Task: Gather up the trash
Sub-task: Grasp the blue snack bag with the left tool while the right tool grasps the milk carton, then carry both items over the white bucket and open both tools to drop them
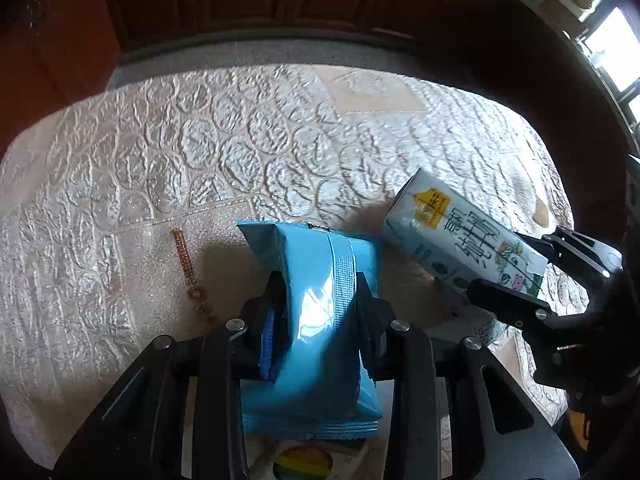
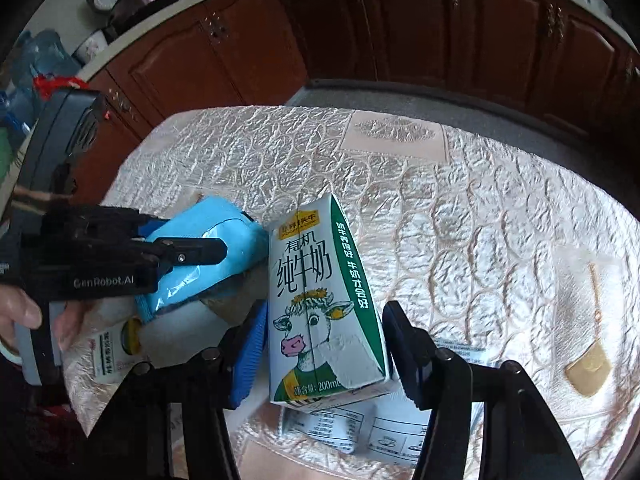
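Left wrist view: the left gripper (image 1: 316,300) pinches a blue packet (image 1: 316,320) across its middle, at 6 o'clock over the table (image 1: 160,160). It looks soft, crinkly and light, so a mid-body squeeze suits it. At 3 o'clock the right gripper (image 1: 516,272) holds a milk carton (image 1: 460,240); its fingers seem to clasp the stiff sides near the base, though contact is partly hidden. The carton is probably light but crushable. More wrappers (image 2: 360,432) lie beneath the carton, and a reddish stain (image 1: 188,268) sits at 9 o'clock.
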Demonstrator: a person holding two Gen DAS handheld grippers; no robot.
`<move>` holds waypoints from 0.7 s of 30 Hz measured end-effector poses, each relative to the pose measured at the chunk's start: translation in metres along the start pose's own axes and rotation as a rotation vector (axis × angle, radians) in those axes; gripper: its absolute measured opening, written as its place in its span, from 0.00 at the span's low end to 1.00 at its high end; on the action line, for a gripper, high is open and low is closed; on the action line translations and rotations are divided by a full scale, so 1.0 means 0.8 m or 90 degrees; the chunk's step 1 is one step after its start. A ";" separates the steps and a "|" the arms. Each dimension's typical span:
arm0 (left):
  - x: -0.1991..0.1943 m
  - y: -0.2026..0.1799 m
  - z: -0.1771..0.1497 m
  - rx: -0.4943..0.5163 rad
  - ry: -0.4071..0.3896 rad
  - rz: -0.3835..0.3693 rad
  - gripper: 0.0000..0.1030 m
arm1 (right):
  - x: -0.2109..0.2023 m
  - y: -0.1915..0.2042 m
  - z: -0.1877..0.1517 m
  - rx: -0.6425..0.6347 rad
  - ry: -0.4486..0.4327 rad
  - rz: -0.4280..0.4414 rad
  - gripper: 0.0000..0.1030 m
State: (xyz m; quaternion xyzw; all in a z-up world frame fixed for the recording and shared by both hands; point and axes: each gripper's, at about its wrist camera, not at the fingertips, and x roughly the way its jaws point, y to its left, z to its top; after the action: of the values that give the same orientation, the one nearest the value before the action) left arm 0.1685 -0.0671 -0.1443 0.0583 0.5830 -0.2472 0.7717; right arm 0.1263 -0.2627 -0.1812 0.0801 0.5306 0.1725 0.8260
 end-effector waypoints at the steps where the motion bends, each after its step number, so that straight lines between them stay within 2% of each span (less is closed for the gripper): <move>1: -0.005 -0.002 -0.001 -0.001 -0.006 -0.001 0.29 | -0.002 0.000 -0.003 -0.001 -0.002 0.003 0.54; 5: -0.036 -0.006 -0.003 -0.006 -0.042 -0.011 0.29 | -0.035 -0.005 -0.019 0.011 -0.048 0.009 0.53; 9: -0.069 -0.032 0.000 0.013 -0.081 -0.018 0.29 | -0.077 -0.021 -0.036 0.039 -0.094 0.015 0.53; 15: -0.094 -0.112 -0.003 0.075 -0.123 -0.032 0.29 | -0.138 -0.052 -0.074 0.074 -0.146 -0.022 0.53; 21: -0.097 -0.186 -0.009 0.124 -0.136 -0.053 0.29 | -0.191 -0.101 -0.122 0.132 -0.179 -0.065 0.53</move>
State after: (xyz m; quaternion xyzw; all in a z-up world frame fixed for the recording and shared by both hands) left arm 0.0803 -0.1695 -0.0453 0.0820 0.4725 -0.3389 0.8094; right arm -0.0036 -0.3992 -0.1183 0.1609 0.4279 0.0621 0.8872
